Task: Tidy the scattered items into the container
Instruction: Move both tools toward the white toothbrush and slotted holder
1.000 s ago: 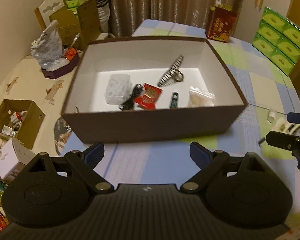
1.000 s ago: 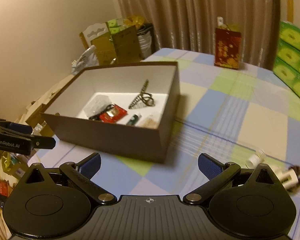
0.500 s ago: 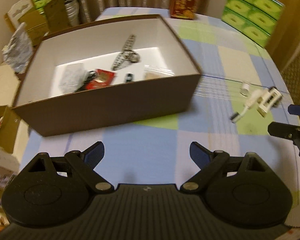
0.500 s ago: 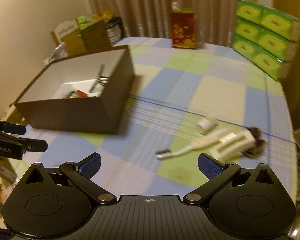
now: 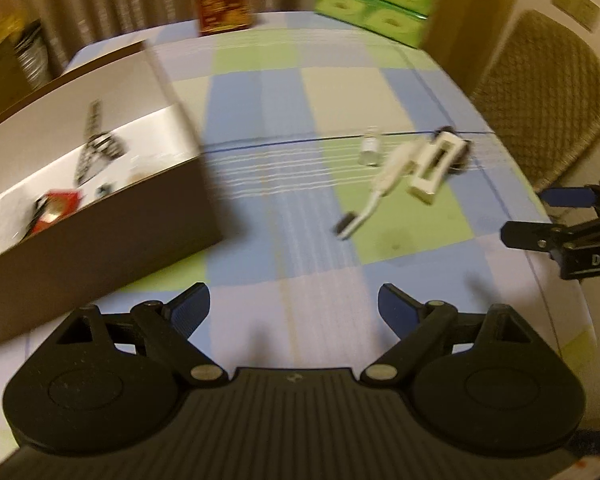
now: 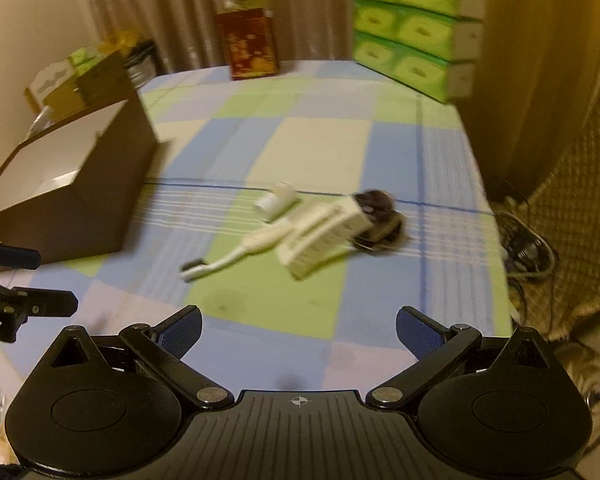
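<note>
A brown box (image 5: 112,220) with a white inside stands at the left of the checked tablecloth (image 6: 320,140) and holds a striped hair clip (image 5: 94,142) and a red packet (image 5: 58,210). Scattered to its right lie a white toothbrush (image 6: 240,250), a white comb-like piece (image 6: 326,236), a small white bottle (image 6: 276,202) and a dark hair clip (image 6: 378,220). My left gripper (image 5: 294,308) hangs open over bare cloth, near the box's front corner. My right gripper (image 6: 298,328) is open too, just short of the toothbrush. Nothing is between either pair of fingers.
A red gift bag (image 6: 252,50) and stacked green tissue boxes (image 6: 416,28) stand at the table's far side. A woven chair (image 5: 548,88) is at the right edge. Cardboard boxes (image 6: 84,80) sit beyond the brown box. Cables (image 6: 528,240) lie on the floor.
Both views have swung right, from the brown box toward the scattered white items, which now lie nearer and more central. Both grippers stayed open and empty.
</note>
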The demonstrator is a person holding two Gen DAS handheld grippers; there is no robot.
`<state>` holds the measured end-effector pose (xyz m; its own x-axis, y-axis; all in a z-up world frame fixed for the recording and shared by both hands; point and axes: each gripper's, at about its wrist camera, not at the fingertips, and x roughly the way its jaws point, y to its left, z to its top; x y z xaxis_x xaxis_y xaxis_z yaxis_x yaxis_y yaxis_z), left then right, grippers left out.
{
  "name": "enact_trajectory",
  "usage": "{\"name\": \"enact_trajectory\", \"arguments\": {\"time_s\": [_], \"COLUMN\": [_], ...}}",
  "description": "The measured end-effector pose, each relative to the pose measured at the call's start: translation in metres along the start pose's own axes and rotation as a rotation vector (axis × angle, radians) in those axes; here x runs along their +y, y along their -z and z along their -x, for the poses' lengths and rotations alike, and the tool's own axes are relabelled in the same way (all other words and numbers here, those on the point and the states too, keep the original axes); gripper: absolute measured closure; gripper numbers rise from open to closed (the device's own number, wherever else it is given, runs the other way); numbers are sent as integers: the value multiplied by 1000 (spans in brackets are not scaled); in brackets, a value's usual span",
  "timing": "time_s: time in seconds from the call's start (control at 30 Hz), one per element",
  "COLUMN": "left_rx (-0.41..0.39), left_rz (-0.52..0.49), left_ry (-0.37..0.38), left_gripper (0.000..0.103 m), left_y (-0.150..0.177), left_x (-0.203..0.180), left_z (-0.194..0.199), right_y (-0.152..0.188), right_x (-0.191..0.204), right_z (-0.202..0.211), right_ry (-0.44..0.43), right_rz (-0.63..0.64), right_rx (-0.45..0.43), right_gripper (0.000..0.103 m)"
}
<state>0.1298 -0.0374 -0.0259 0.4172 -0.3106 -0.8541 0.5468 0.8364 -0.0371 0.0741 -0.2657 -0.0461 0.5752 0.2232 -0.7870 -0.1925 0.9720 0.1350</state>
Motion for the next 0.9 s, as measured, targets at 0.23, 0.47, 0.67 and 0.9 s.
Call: {"name": "enact_trajectory", "arguments": {"time_s": [0.23,0.47,0.67,0.9], "left_rx": [-13,-18,-10,-2], "left_rz": [-134,-287,-388,-445], "left_ry": [53,108,151,163], "left_gripper": [22,40,55,61], "left_y": [-23,-47,-63,-82], "left_x": [-38,-62,-72,-79], "left_z": [-32,-80,-116,-146], "right_y": [1,-3,-5,-8], "right_x": [-36,-59,-74,-84], "right_z": [-6,-17,-27,-36], "right_ry": [33,47,53,51], "right_rz": [-66,-105,-142,-176], "right_rx": [19,29,44,51], "right_gripper": [2,2,2,2]}}
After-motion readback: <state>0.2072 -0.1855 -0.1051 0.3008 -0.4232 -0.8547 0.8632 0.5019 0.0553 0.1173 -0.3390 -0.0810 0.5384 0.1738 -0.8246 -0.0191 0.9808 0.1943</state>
